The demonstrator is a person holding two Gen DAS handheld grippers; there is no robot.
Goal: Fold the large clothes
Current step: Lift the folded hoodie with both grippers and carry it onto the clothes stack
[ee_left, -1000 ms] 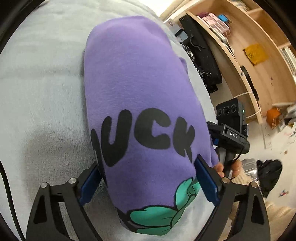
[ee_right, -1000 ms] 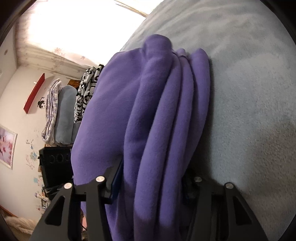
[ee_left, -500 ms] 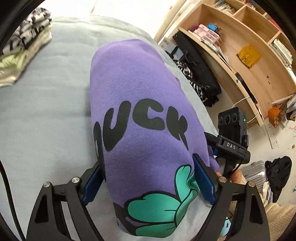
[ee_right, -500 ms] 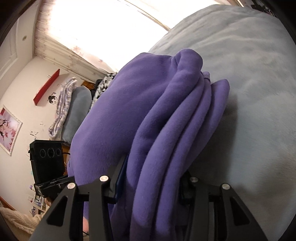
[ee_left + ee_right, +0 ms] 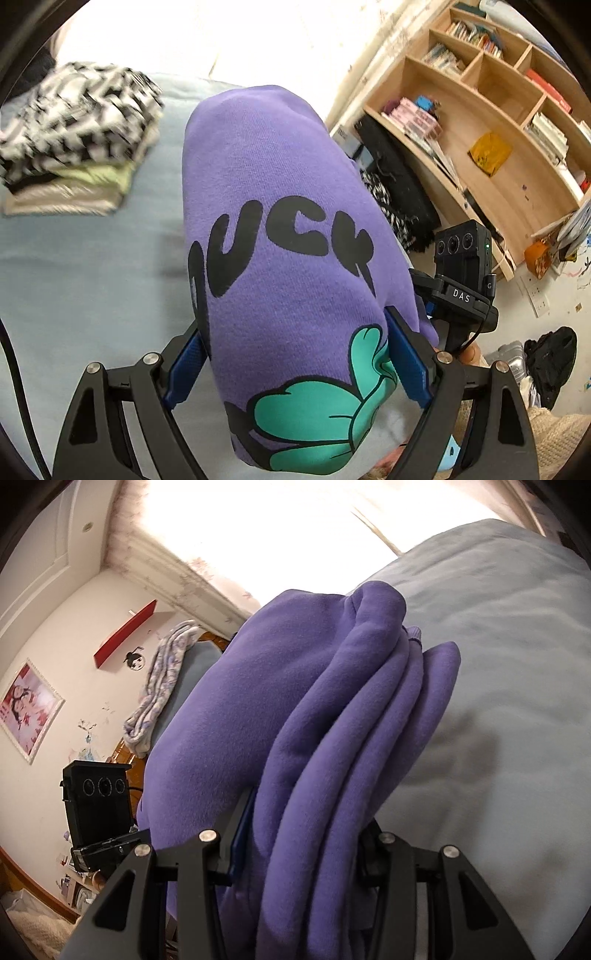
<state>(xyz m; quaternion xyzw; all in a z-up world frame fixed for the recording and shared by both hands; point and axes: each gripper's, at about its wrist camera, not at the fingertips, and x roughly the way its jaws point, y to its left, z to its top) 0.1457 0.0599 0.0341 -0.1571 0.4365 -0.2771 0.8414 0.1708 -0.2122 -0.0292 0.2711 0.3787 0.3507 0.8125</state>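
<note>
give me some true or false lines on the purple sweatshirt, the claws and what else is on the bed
1. The left claw grips the folded purple sweatshirt across its printed face. True.
2. The right claw is empty. False: it clamps the sweatshirt's stacked folds.
3. A stack of folded clothes sits on the bed. True.
4. The sweatshirt's print is red. False: black lettering and a teal shape.
5. The bookshelf is bare. False: it holds books and boxes.
</note>
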